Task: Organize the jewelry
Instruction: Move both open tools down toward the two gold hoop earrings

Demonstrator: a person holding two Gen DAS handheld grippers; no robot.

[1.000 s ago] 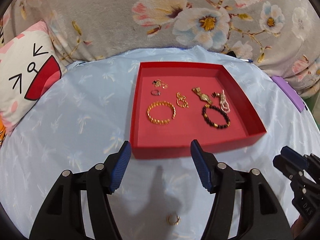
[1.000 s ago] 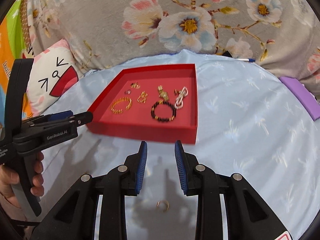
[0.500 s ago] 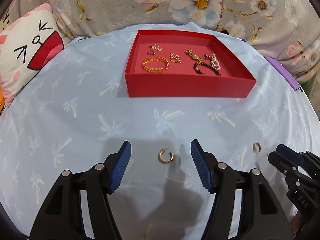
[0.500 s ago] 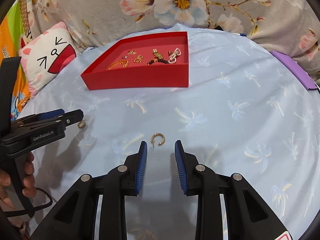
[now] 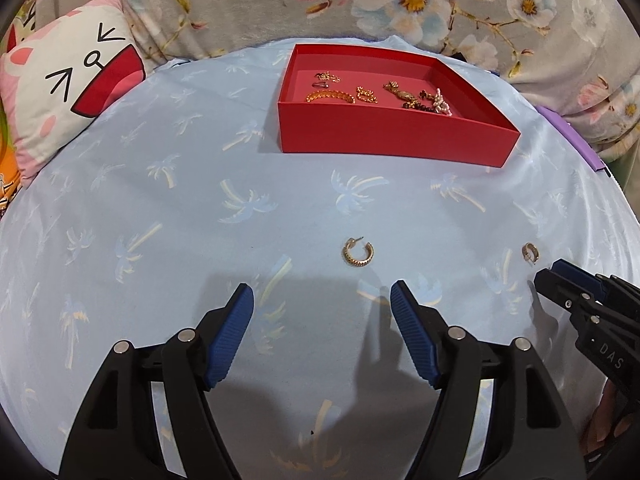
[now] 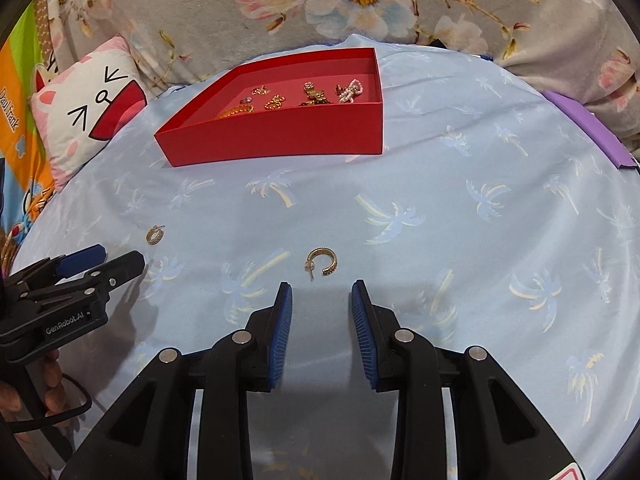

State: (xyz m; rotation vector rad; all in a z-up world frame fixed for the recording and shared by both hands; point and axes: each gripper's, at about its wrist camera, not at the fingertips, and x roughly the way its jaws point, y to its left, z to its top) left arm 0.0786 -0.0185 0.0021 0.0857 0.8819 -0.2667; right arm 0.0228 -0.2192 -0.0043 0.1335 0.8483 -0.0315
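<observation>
A red tray (image 5: 384, 132) (image 6: 280, 136) at the far side of the blue cloth holds several gold, dark and pearl jewelry pieces. Two gold hoop earrings lie on the cloth. One hoop earring (image 5: 358, 253) (image 6: 154, 234) lies just ahead of my open, empty left gripper (image 5: 322, 304) (image 6: 120, 266). The other hoop earring (image 6: 322, 263) (image 5: 531, 252) lies just ahead of my open, empty right gripper (image 6: 321, 300), whose tips also show in the left wrist view (image 5: 550, 276).
A cat-face pillow (image 5: 72, 96) (image 6: 88, 104) lies at the left. A floral blanket (image 5: 360, 0) lies behind the tray. A purple flat object (image 5: 568, 136) (image 6: 584, 128) lies at the right edge of the cloth.
Both grippers have pulled back from the tray and lowered toward the cloth. The two hoop earrings now lie just ahead of the fingertips. Both stay open.
</observation>
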